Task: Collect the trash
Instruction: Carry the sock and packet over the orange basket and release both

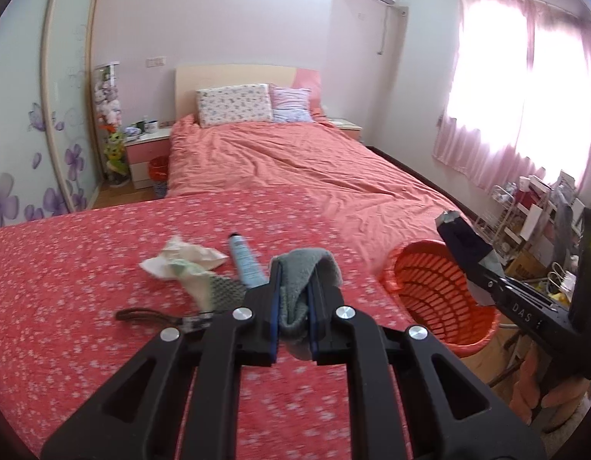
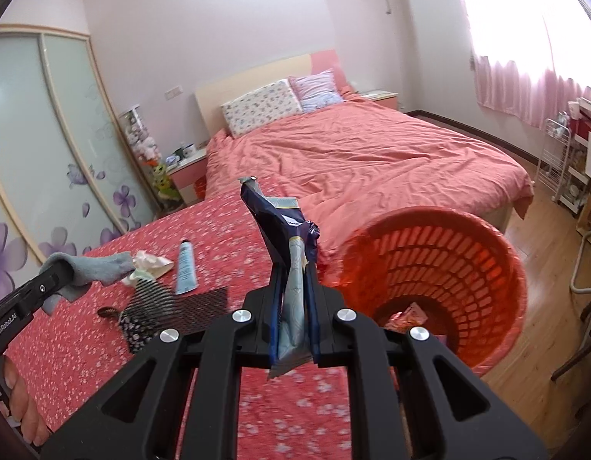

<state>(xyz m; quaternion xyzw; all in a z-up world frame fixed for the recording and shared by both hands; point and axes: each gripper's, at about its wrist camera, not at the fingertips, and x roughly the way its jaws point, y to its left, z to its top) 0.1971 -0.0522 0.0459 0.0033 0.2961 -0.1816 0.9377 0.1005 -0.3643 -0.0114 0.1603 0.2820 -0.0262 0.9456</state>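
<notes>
1. The left hand-held gripper (image 1: 295, 299) is clamped on a grey sock (image 1: 307, 268), lifted above the bed (image 1: 103, 268).
2. The right hand-held gripper (image 2: 295, 299) is clamped on a dark blue wrapper (image 2: 280, 226), held at the centre of its frame, just left of the orange basket (image 2: 487, 237).
3. The step in hand looks like carrying both pickings to the basket, lower right in both views, where some trash already lies.
4. Next, each load needs to hang over the rim before the jaws part.
5. Crumpled tissue (image 1: 180, 257), a blue tube (image 1: 245, 260) and a black comb (image 2: 168, 306) lie on the bed.
</notes>
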